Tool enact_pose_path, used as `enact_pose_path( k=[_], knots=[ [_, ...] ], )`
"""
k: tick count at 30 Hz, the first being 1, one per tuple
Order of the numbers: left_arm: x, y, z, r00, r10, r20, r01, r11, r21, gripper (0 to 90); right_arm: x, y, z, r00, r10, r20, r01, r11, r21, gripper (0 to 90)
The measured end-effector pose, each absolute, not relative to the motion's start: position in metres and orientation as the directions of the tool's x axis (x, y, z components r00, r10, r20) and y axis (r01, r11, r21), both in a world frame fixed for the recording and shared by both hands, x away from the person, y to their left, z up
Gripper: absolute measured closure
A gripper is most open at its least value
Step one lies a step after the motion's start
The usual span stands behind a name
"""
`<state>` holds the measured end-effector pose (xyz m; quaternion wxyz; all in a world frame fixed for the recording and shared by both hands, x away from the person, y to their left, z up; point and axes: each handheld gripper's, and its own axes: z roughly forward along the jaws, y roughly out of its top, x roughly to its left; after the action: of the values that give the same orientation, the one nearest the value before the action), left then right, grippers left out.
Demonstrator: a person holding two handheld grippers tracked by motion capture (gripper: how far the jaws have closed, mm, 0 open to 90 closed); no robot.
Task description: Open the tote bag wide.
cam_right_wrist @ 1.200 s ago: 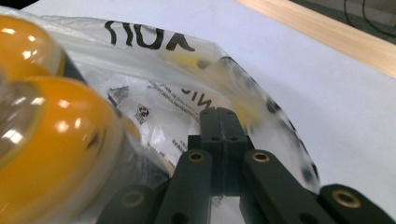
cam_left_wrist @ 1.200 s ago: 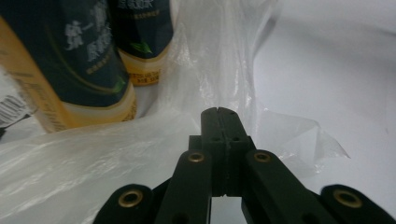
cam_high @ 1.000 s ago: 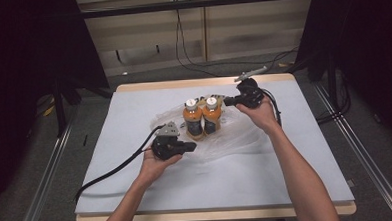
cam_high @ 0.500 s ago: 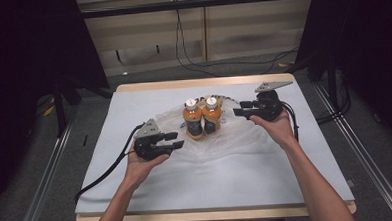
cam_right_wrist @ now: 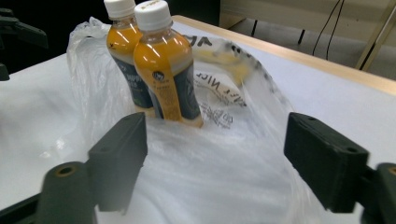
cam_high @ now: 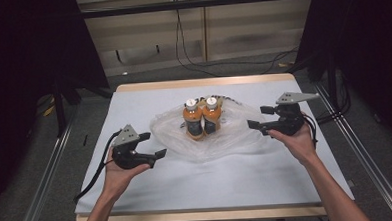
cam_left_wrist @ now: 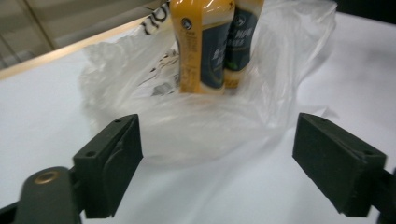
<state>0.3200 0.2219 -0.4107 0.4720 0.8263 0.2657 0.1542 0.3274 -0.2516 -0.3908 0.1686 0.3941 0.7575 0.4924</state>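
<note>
A table (cam_high: pixel 137 193) with a white top and wooden edge holds a clear plastic bag (cam_high: pixel 235 136) lying flat on it

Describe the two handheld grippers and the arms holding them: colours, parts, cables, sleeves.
Both are black two-jaw units. The left gripper and right gripper each carry a grey three-cornered plate on top and trail a black cable. In the gripper views the jaws end in blocky black pads with small screw holes; a brass-coloured ring sits at the left jaw's base. Forearms are bare, no sleeves or gloves.

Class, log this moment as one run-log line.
left gripper: open, just opened, empty | right gripper: open, just opened, empty | bottles: upright on plastic bag
</note>
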Motion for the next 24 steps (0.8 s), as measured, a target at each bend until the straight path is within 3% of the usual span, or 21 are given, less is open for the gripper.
enact_pose_path(
  k=[9, 24],
  knots=[
    [0.304, 0.260, -0.411, 0.779, 0.627, -0.019, 0.339, -0.396, 0.853, 6.3, 0.290, -0.281, -0.395, -0.570, 0.810, 0.140, 0.439, 0.156, 0.885, 15.1],
    [0.245, 0.301, -0.429, 0.654, 0.748, -0.109, 0.429, -0.248, 0.868, 5.4, 0.228, -0.296, -0.407, -0.496, 0.858, 0.135, 0.436, 0.112, 0.893, 14.1]
  ],
)
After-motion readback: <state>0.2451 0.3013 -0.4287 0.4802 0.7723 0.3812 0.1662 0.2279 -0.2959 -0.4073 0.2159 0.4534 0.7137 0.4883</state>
